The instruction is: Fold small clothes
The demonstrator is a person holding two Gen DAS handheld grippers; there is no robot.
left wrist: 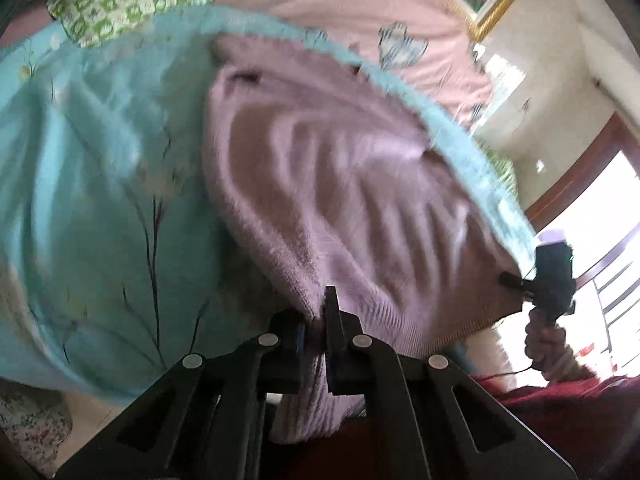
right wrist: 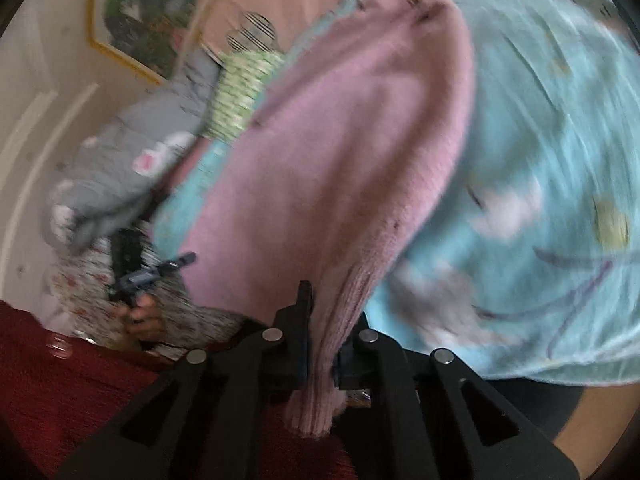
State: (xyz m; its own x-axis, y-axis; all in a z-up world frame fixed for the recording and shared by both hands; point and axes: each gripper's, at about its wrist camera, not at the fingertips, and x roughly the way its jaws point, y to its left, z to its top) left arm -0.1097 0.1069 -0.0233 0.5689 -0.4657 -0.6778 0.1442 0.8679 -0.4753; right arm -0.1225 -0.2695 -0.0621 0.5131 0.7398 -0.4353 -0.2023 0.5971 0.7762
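left gripper (left wrist: 316, 320) clamps hem of fuzzy pink knit sweater (left wrist: 340, 184) | right gripper (right wrist: 320, 320) clamps ribbed hem too | risk: 1 thin hem slipping free, sweater bunching on turquoise floral quilt (left wrist: 100, 168)

Sweater (left wrist: 320, 184) on blanket (left wrist: 100, 200) (pillow (left wrist: 120, 4) behind)

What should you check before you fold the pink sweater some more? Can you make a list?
1. Left gripper shut on the pink sweater: ok, ribbed edge sits between its fingers.
2. Right gripper shut on the sweater's ribbed edge: ok.
3. Sweater spread between both grippers: ok, it stretches from one to the other.
4. Sweater flat, no wrinkles: not ok, ripples show in the left wrist view.
5. Sweater lies over the blue blanket: ok.
6. Sleeves tucked in neatly: cannot tell, pictures are blurred.
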